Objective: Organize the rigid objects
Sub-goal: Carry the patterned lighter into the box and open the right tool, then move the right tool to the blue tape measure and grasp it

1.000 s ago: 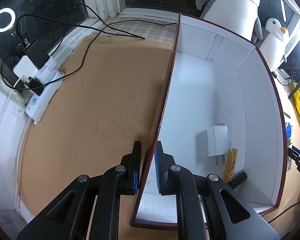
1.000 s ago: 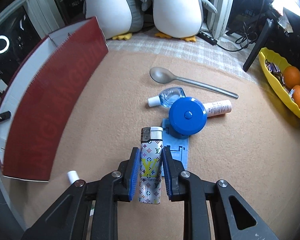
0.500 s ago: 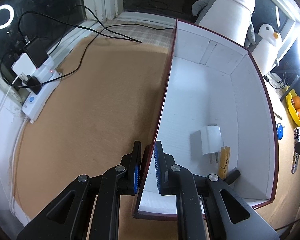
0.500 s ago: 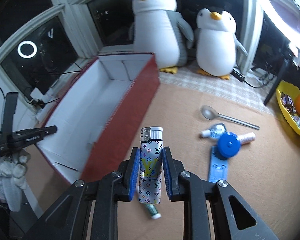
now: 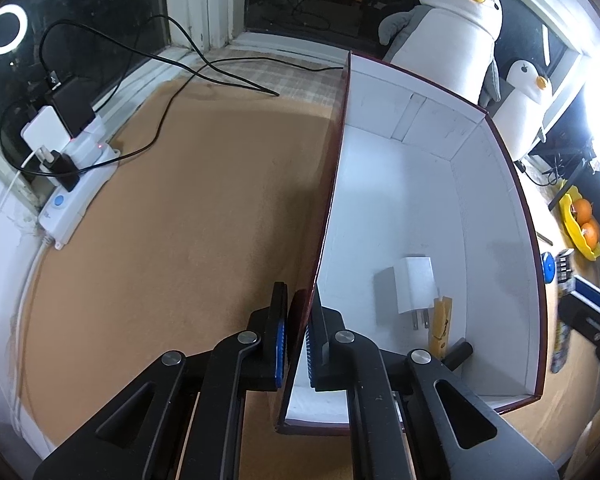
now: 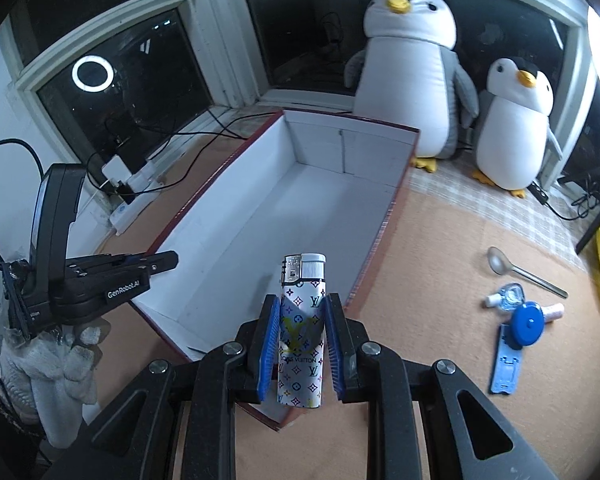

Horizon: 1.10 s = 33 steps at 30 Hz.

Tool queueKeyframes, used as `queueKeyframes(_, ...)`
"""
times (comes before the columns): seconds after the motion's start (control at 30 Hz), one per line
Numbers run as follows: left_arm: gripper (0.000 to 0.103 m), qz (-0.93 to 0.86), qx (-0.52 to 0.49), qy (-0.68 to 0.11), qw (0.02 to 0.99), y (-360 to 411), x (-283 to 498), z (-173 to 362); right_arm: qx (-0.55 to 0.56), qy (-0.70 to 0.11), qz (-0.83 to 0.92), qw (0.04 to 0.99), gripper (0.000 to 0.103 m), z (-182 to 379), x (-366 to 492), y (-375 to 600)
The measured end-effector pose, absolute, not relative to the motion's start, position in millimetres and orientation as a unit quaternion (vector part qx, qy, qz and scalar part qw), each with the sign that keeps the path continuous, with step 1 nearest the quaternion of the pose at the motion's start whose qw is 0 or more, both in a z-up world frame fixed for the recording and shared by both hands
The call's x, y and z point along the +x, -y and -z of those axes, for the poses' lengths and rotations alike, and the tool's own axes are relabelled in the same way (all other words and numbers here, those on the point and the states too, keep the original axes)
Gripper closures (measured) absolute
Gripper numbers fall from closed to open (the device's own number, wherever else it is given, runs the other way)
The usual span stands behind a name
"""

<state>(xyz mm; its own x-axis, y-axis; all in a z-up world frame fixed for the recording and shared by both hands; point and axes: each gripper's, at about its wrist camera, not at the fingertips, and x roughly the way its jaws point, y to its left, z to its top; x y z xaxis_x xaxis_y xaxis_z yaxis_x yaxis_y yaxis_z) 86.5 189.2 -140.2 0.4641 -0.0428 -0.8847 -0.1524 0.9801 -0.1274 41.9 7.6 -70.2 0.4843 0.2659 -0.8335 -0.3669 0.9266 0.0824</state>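
Observation:
My right gripper [image 6: 301,326] is shut on a patterned silver lighter [image 6: 302,332] and holds it above the near corner of the red box with a white inside [image 6: 284,216]. My left gripper [image 5: 298,326] is shut on the box's left wall [image 5: 328,208]; it also shows in the right wrist view [image 6: 156,262]. Inside the box lie a white charger plug [image 5: 416,284], a yellow clothespin [image 5: 440,326] and a black cylinder [image 5: 458,354]. The right gripper with the lighter [image 5: 560,336] shows blurred beyond the box's right wall.
On the brown mat right of the box lie a spoon [image 6: 520,270], a small clear bottle [image 6: 508,296], a blue round tape measure [image 6: 526,326] and a blue flat stand [image 6: 506,364]. Two plush penguins [image 6: 412,68] stand behind. A power strip with cables [image 5: 72,196] lies left. A yellow fruit bowl [image 5: 580,224] is far right.
My right gripper has lifted the lighter off the mat and carried it left, up over the box's near corner. My left gripper has kept its hold on the box wall.

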Motion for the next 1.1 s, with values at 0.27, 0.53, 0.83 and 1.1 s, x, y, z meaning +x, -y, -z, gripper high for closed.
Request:
queueKeyframes(0.27, 0.096, -0.024, -0.093, -0.511, 0.854, -190, 85, 141, -0.061, -0.486, -0.194, 0.85, 0.083, 85, 47, -36)
queueKeyframes(0.53, 0.096, -0.023, -0.092, -0.508, 0.856, -190, 84, 141, -0.064, -0.493, -0.195, 0.846, 0.082, 95, 50, -44)
queueKeyframes(0.83, 0.097, -0.028, -0.087, -0.51, 0.855, -188, 86, 141, -0.053, -0.478, -0.199, 0.854, 0.065, 85, 48, -37)
queueKeyframes(1.1, 0.097, -0.034, -0.08, -0.514, 0.854, -187, 88, 141, -0.031, -0.469, -0.185, 0.863, 0.058, 74, 47, -10)
